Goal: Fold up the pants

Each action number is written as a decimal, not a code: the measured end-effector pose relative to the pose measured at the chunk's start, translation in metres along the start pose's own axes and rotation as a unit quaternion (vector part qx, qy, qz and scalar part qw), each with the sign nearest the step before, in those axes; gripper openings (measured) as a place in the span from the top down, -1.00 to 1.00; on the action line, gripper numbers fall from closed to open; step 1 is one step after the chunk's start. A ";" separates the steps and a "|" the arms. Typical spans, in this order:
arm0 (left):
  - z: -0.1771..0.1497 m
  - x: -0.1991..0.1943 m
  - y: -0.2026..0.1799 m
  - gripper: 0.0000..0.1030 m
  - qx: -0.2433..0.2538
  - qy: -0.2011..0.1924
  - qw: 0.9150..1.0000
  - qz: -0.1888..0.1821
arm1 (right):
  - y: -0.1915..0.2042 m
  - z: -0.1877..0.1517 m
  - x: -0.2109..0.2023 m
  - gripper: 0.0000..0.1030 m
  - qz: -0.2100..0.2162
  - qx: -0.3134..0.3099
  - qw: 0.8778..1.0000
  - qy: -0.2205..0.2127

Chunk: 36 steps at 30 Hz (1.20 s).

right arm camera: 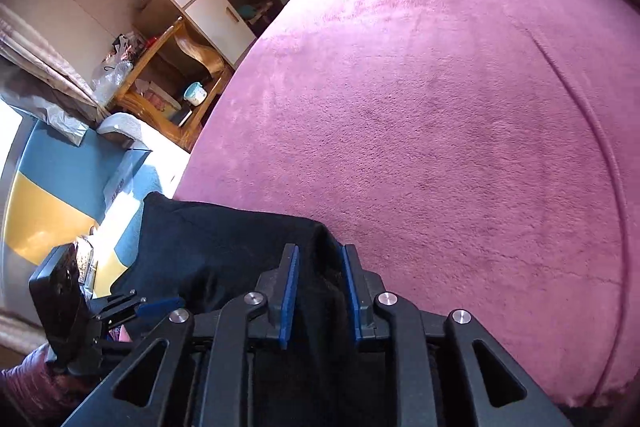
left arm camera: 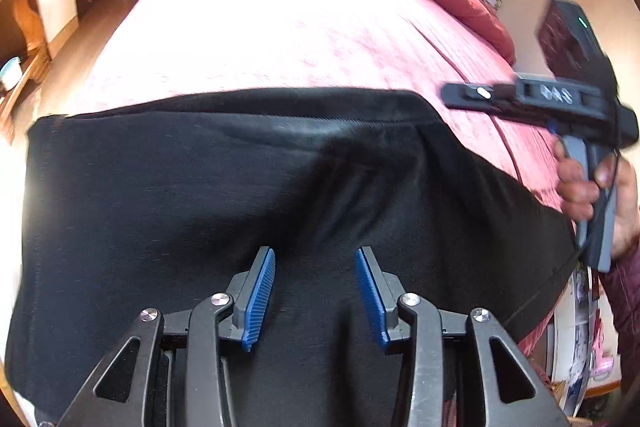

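The left gripper (left arm camera: 315,297) hovers over the black pants (left arm camera: 200,195) with jaws wide apart, holding nothing, while the right gripper (right arm camera: 319,295) has its jaws pinched on a bunched corner of them. The pants lie along the near edge of the pink bed (right arm camera: 440,107), partly overhanging it; held by one corner only, the slack cloth could slide off or crease unevenly.

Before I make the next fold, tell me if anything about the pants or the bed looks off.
Nothing looks damaged or spilled. The black pants lie across the pink bedspread with a diagonal wrinkle near the middle, so they are not quite flat. The left gripper is open above the fabric; the right gripper has fabric between its pads.
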<state>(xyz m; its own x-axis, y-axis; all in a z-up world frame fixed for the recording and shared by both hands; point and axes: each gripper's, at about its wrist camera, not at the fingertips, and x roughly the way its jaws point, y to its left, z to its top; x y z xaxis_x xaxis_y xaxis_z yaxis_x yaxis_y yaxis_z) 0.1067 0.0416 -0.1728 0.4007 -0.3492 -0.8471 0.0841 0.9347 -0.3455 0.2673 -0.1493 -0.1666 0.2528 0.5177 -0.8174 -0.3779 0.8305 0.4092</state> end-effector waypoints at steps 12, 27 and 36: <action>-0.019 -0.049 0.060 0.16 -0.044 -0.032 0.998 0.039 | 0.003 -0.070 0.010 0.54 -0.052 0.021 0.998 0.027; -0.036 -0.112 0.144 0.16 -0.151 -0.058 0.985 0.052 | -0.007 -0.051 0.020 0.78 -0.084 0.077 0.993 -0.017; -0.076 -0.125 0.206 0.20 -0.268 -0.027 0.963 -0.007 | 0.022 -0.081 -0.024 0.35 -0.057 0.055 0.996 -0.050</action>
<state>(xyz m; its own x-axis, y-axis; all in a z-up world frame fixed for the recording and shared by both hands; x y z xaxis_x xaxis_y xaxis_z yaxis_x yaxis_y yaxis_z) 0.0040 0.2727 -0.1686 0.4518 -0.3430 -0.8235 -0.3875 0.7560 -0.5275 0.1803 -0.1600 -0.1707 0.3773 0.4328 -0.8187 -0.2430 0.8994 0.3634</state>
